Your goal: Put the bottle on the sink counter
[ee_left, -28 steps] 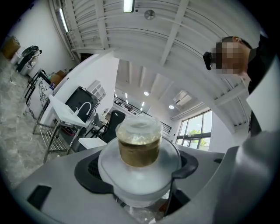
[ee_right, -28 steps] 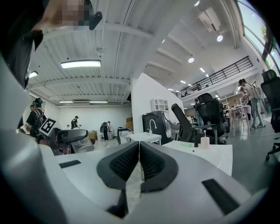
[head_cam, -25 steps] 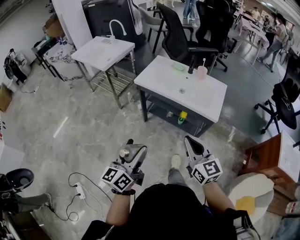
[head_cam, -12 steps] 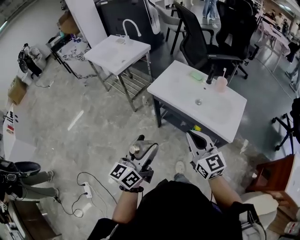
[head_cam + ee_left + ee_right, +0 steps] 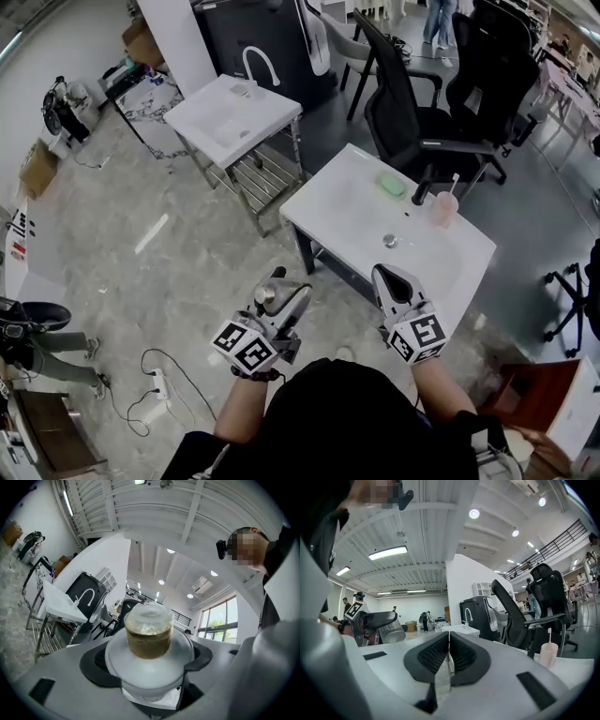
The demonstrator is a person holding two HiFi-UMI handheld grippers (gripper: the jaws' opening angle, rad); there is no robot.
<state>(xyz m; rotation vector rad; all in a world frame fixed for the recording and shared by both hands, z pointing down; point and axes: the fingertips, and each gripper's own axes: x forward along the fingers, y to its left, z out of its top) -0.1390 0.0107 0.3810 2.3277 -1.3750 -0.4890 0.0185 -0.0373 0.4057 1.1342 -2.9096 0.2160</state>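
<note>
Left gripper [image 5: 286, 287]: clenched on the bottle [image 5: 149, 637], jaws spread wide around its body.
Bottle: clear, brownish band under a pale cap; neck pointing away from the person, roughly level.
Bottle's place: in the air, in the left gripper, over grey stone floor [image 5: 169, 272]; just short of the sink counter's near edge, not on it.
Right gripper [image 5: 386, 279]: pads pressed flat together, nothing between them; tip at the counter's near edge in the head view.
Sink counter [image 5: 342, 211]: white top, shallow basin, drain [image 5: 391, 241] in the middle.
On the counter's far side: green soap [image 5: 392, 186], black tap [image 5: 422, 192], pink cup [image 5: 442, 207] with a stick in it.
Beyond, left: second white sink stand [image 5: 230, 117], curved white tap [image 5: 255, 61].
Behind the counter: black office chairs [image 5: 412, 108].
Floor, lower left: power strip [image 5: 157, 382] with trailing cable.
</note>
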